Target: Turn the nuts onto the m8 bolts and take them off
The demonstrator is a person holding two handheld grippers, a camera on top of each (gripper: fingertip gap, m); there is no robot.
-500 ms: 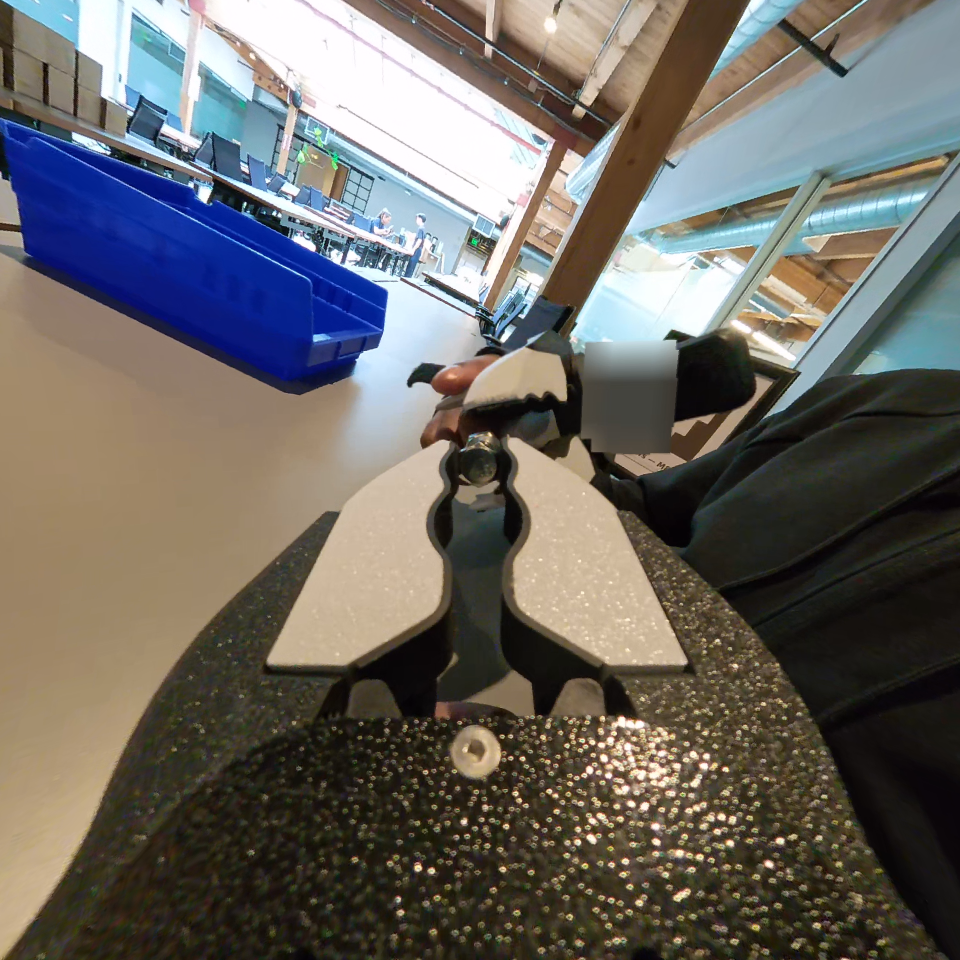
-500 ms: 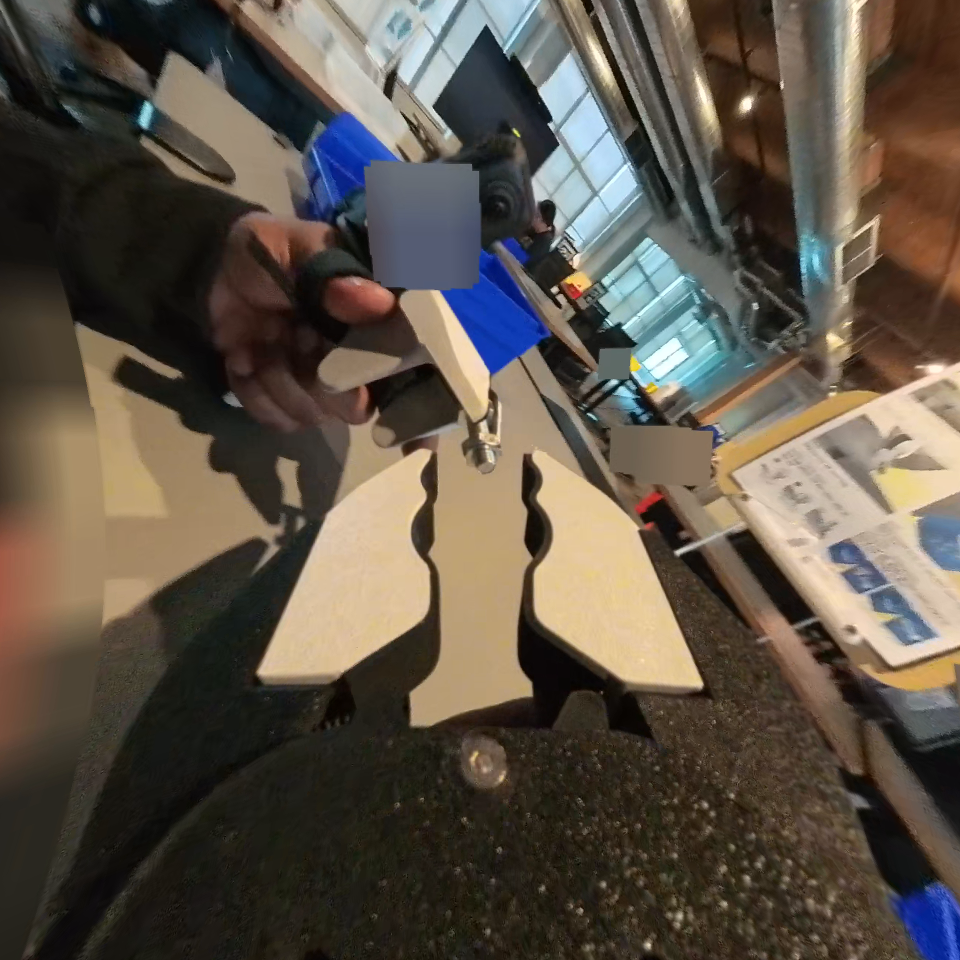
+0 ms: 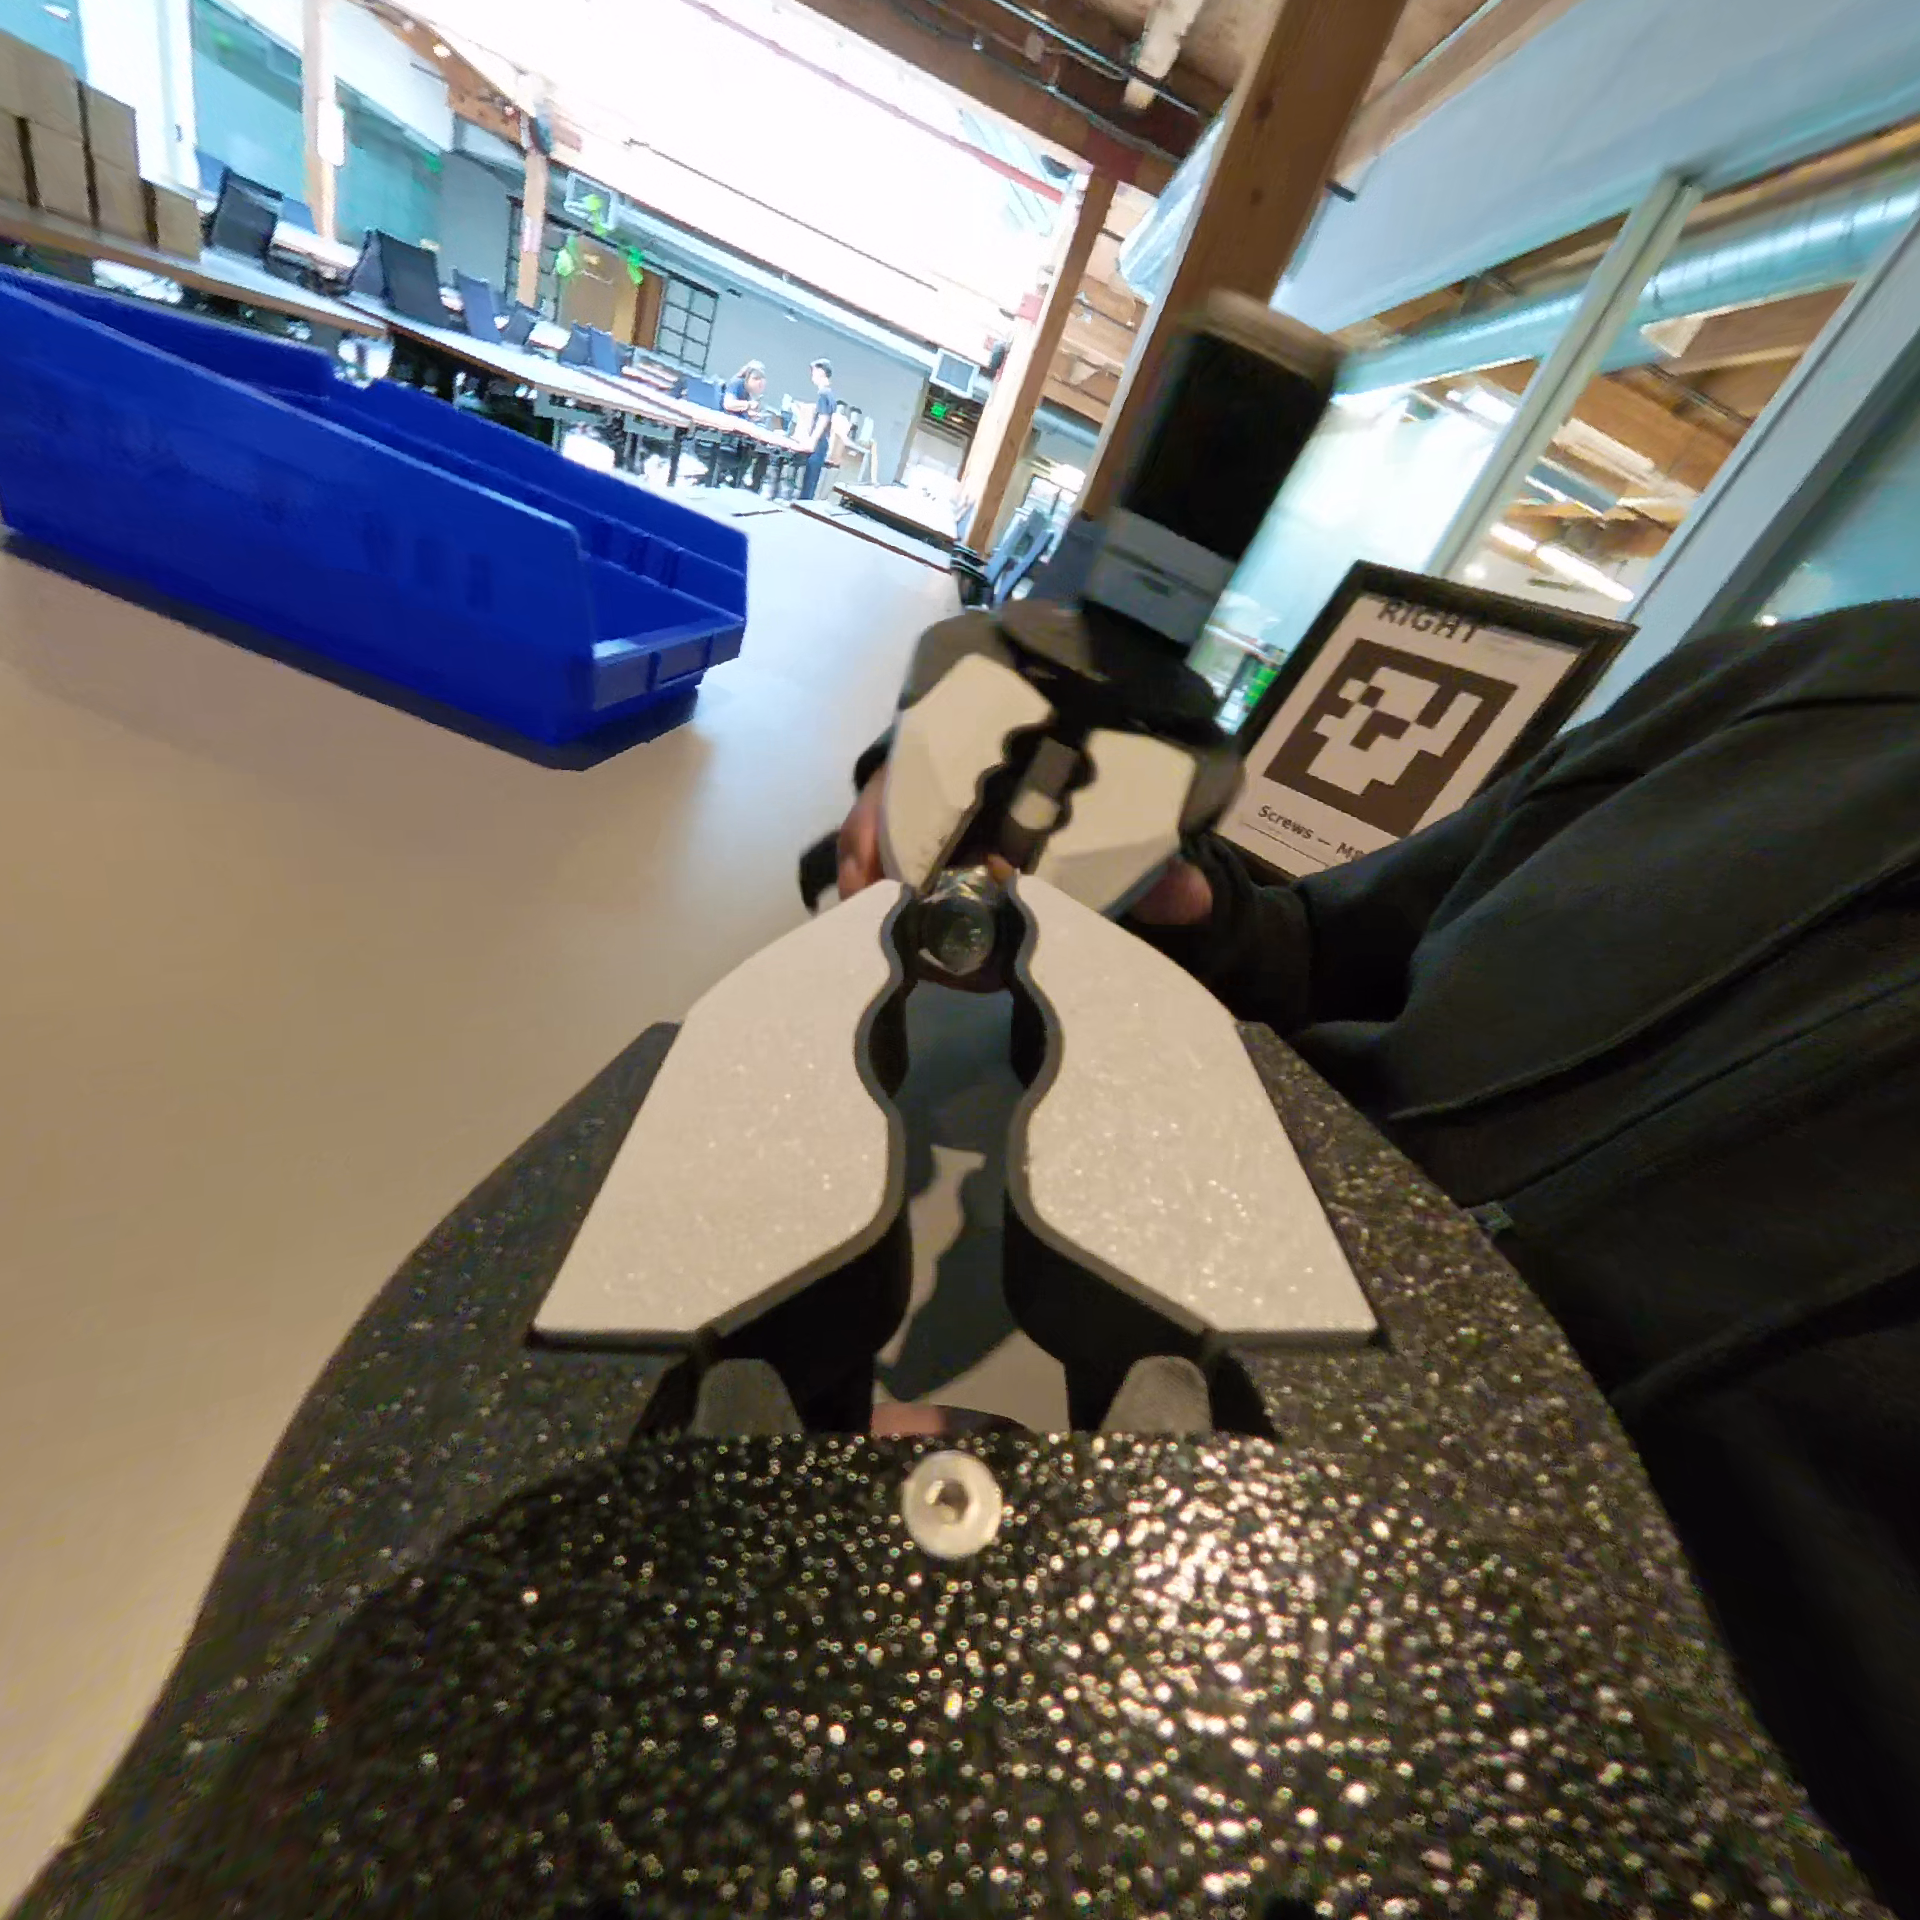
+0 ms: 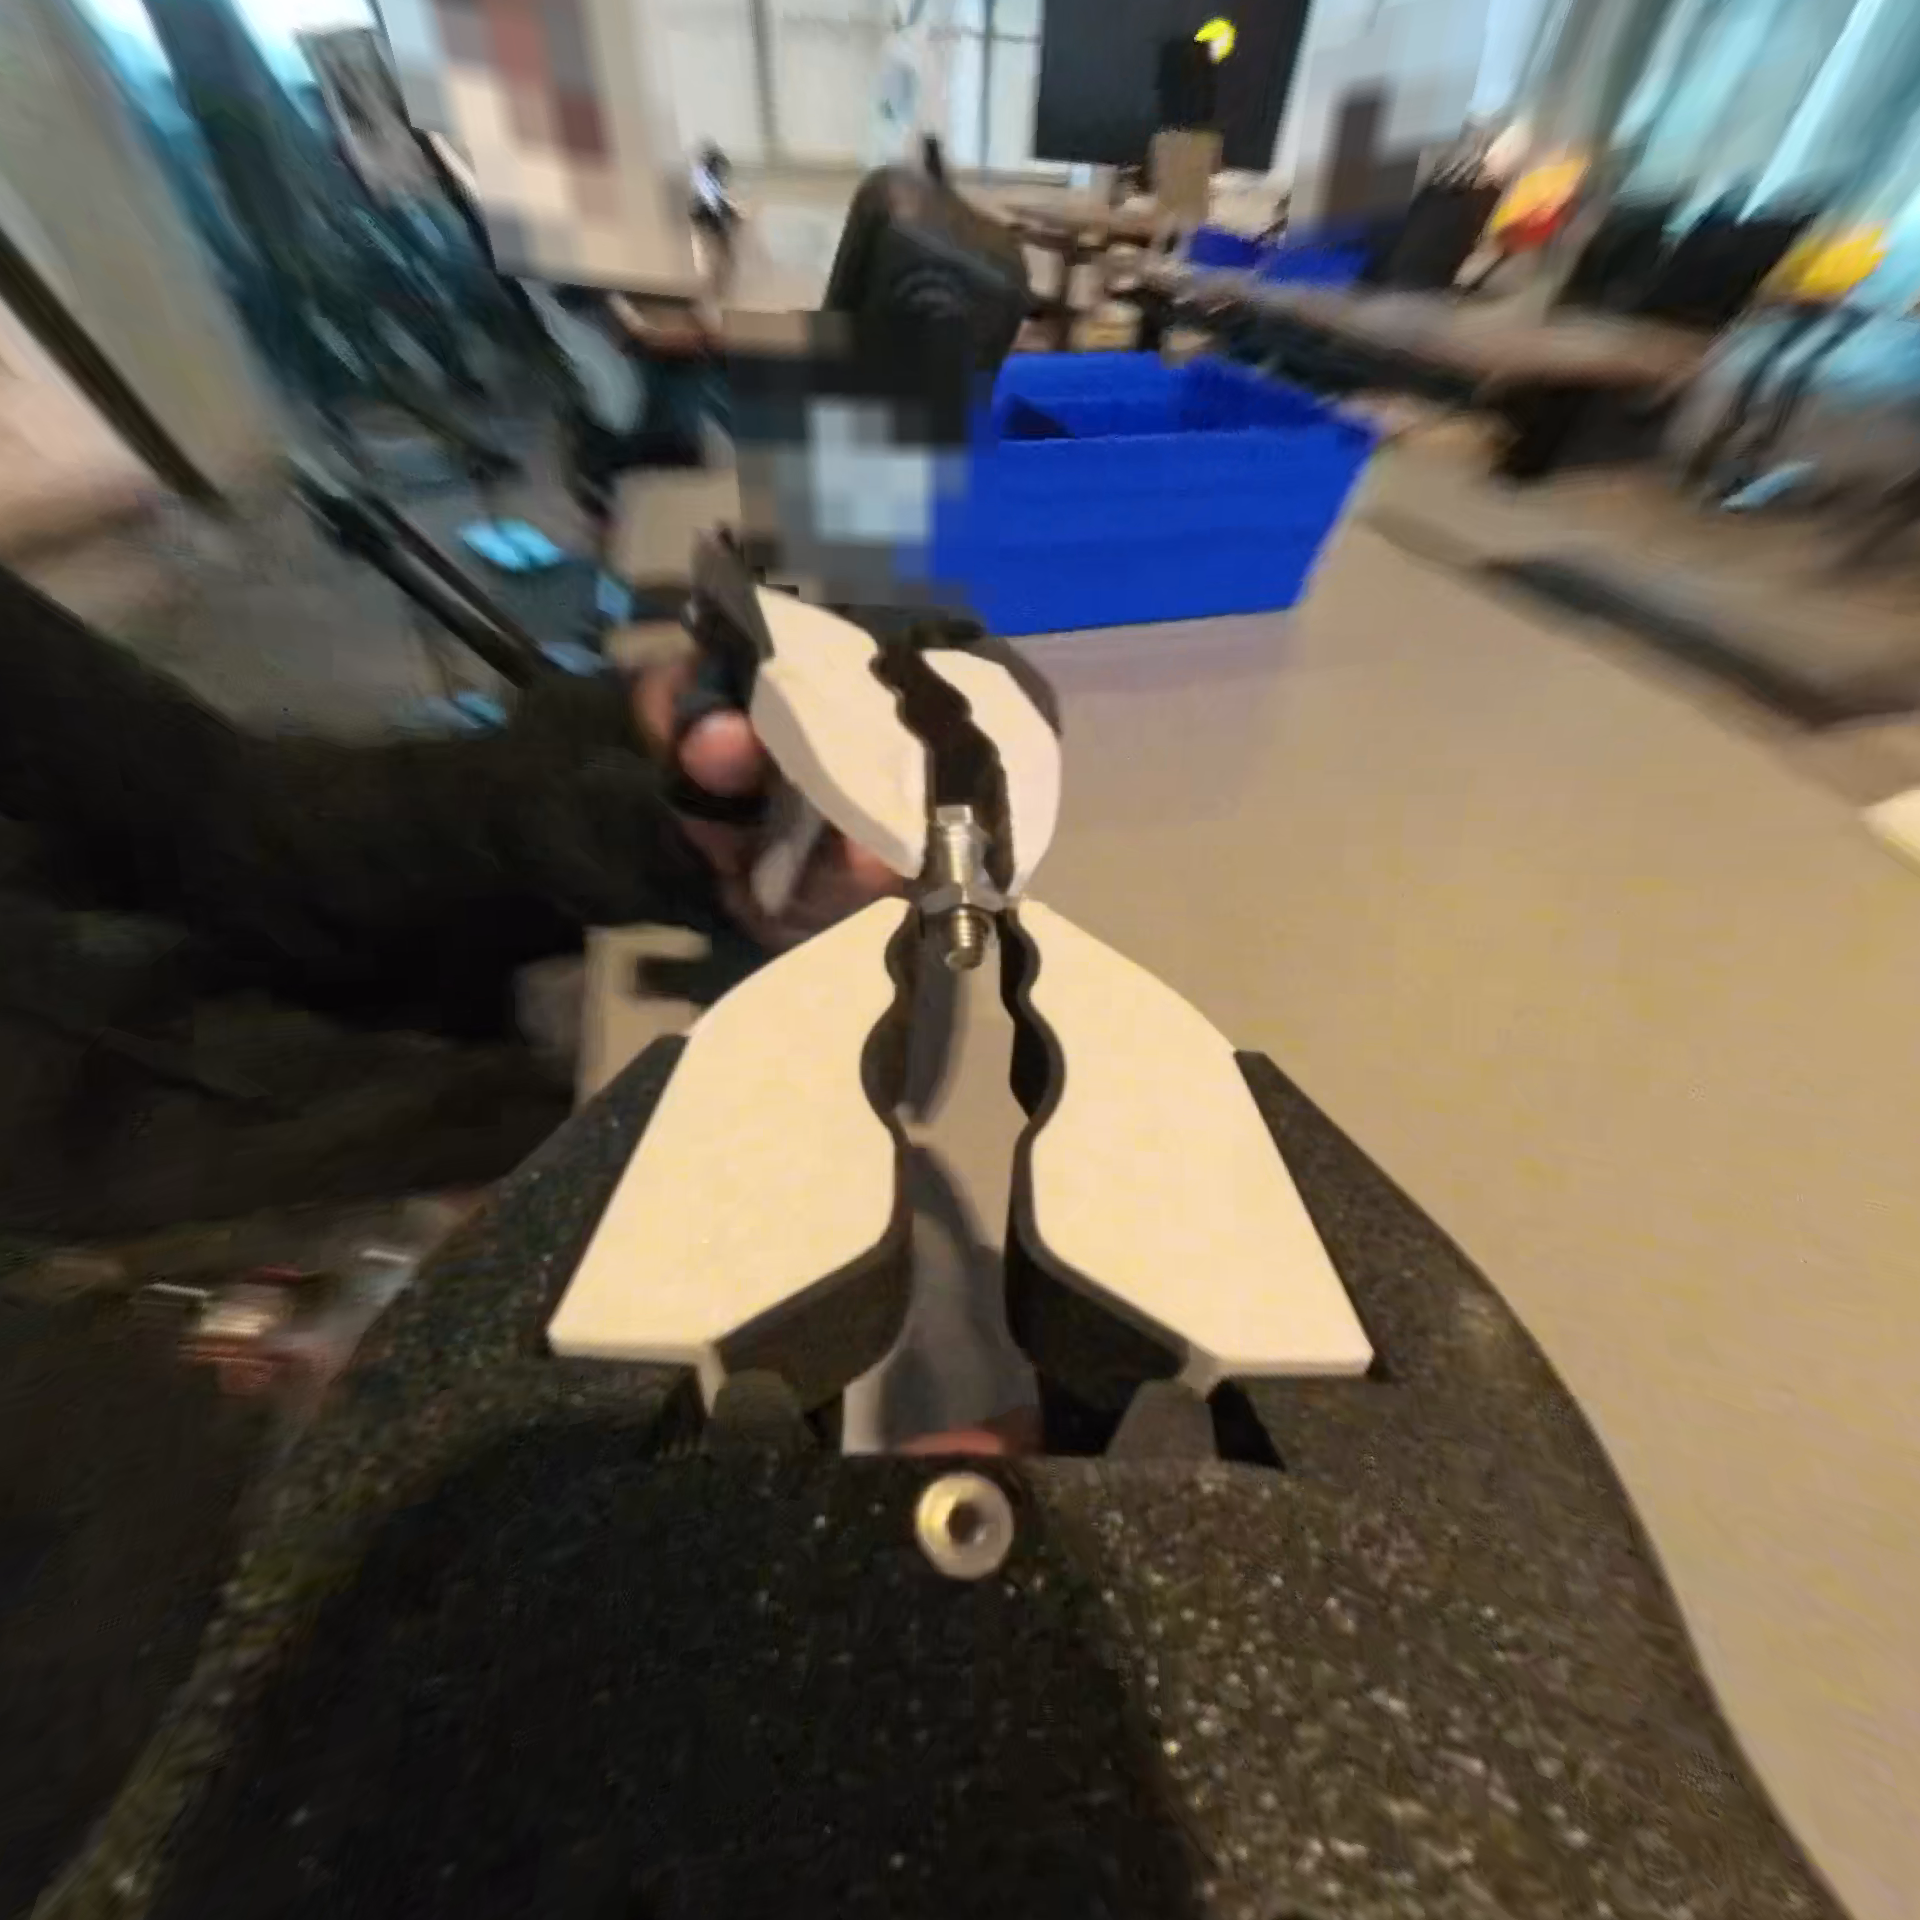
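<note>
The left gripper [image 3: 956,930] pinches the bolt [image 4: 954,868] head; its threaded end points into the right gripper [image 4: 961,920], clamped on the nut [image 4: 961,899].

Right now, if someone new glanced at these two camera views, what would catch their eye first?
Probably the two grippers meeting tip to tip mid-air: the left gripper clamps the bolt head, while the right gripper closes on the nut threaded on it. Next, the bright blue bin on the pale table behind.
</note>
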